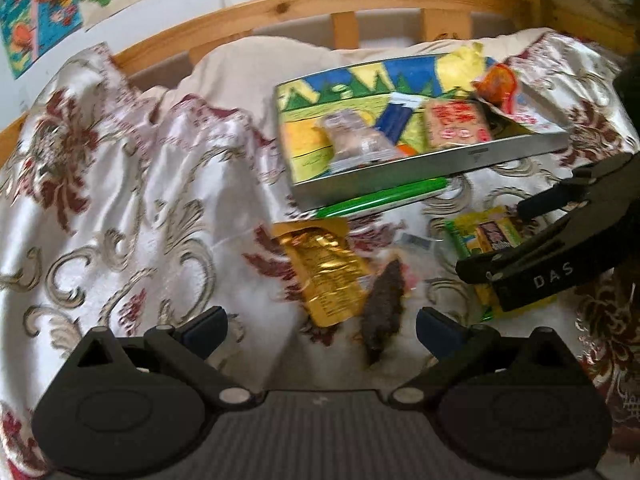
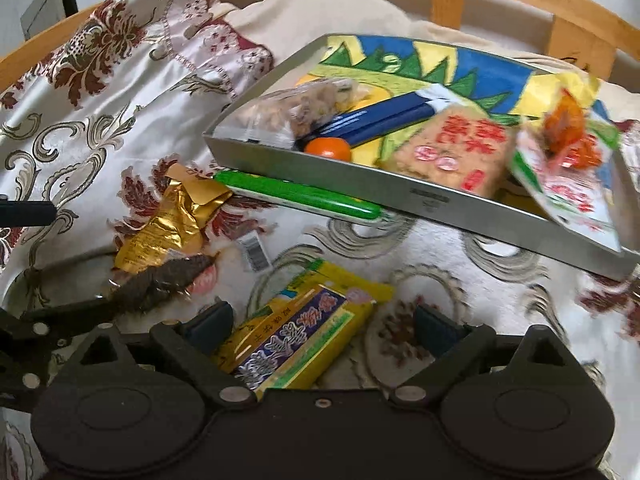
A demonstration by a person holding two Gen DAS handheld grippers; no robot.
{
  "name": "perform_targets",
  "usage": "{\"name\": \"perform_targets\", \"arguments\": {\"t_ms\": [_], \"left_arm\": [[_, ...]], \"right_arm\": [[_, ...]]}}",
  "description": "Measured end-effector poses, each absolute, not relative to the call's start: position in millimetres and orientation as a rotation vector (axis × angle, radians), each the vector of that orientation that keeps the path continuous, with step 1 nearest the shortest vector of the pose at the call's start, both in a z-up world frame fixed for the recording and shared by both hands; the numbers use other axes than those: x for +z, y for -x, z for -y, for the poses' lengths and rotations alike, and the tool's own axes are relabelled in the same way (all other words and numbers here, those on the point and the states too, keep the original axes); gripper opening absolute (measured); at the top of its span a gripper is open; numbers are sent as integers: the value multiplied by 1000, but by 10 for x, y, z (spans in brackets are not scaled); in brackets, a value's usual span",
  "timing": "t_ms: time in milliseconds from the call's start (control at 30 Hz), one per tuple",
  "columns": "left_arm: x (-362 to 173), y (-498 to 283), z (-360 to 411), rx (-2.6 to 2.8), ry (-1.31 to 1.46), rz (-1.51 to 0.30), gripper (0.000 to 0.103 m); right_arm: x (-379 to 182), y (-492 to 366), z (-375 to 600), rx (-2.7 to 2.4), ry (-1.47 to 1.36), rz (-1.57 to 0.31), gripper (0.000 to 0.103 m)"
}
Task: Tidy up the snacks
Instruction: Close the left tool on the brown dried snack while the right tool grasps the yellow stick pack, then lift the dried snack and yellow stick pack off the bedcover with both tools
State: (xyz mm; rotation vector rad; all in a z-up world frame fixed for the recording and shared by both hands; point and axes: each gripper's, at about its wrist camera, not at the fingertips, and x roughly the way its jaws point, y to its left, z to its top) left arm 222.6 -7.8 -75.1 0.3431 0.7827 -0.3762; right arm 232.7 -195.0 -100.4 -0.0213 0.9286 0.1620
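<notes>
Bedspread [image 2: 100, 128]: yellow packet [image 2: 304, 336] seemingly between right gripper [image 2: 324, 326] jaws.

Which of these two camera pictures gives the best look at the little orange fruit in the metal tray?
The right wrist view. There the orange fruit sits in plain sight just behind the metal tray's near wall, beside the blue packet. In the left wrist view only an orange sliver shows above that wall, blurred.

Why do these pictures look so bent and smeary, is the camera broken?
Left wrist view: the fisheye lens bows the wooden bed frame, and the tray is motion-smeared. Right wrist view: the same bowing, blur worst on the red-and-white packet, glare on the gold packet.
</notes>
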Motion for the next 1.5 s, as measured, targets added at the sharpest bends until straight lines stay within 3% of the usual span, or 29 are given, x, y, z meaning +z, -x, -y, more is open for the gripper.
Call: {"name": "perform_targets", "arguments": {"t_ms": [267,467,633,833,1100,1167,1233,1500], "left_arm": [[-861,-2207,237,-430,-374,-763,99],[-919,-2252,267,-420,-355,-796,85],[-980,-2258,316,-452,-377,-840,61],[-978,-2241,330,-473,-368,-861,55],[-919,-2224,335,-456,-352,-936,53],[-903,-2218,321,-440,-346,-929,60],[-898,-2217,320,-425,-356,-912,72],[-923,-2269,372,-449,-365,-841,74]], "right_arm": [[-931,-2164,2092,125,-70,-946,96],[-938,-2083,2061,128,-90,-949,88],[-937,-2032,2048,111,-104,-947,81],[-912,-1988,2073,114,-109,-947,69],[-863,-1911,2157,102,-103,-945,60],[-870,-1911,2171,98,-103,-945,60],[-876,-1912,2175,98,-108,-938,62],[-925,-1953,2127,92,-74,-916,71]]}}
